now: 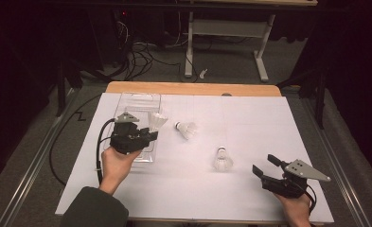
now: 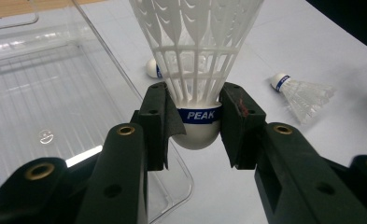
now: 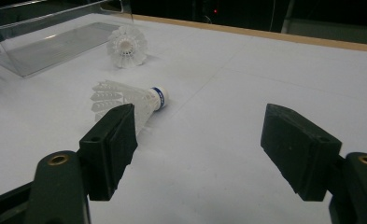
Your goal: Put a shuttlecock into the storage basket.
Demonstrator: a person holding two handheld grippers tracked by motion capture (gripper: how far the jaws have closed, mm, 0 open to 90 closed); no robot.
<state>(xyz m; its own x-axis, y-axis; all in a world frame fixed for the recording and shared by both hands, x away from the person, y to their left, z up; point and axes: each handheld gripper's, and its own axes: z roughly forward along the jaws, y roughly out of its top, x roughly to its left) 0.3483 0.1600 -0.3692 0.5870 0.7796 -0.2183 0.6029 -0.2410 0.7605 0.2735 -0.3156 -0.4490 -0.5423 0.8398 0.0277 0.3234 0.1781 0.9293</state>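
My left gripper (image 1: pixel 149 134) is shut on a white shuttlecock (image 1: pixel 158 120) over the near right corner of a clear plastic tray (image 1: pixel 127 101). In the left gripper view the pads (image 2: pixel 160 116) pinch the cork at its blue PEAK band, and the feathered skirt (image 2: pixel 195 42) points away from the gripper (image 2: pixel 197 100). Two more shuttlecocks lie on the white table, one at the middle (image 1: pixel 187 129) and one nearer the right (image 1: pixel 222 159). My right gripper (image 1: pixel 264 163) rests low at the front right, open, with nothing between its fingers (image 3: pixel 202 128).
The tray (image 2: pixel 55 93) holds nothing that I can see. A loose shuttlecock (image 3: pixel 130 99) lies just beyond the right gripper's left jaw, another (image 3: pixel 126 45) farther off near the tray (image 3: pixel 55 44). The table's wooden far edge (image 1: pixel 193 88) borders dark floor with cables.
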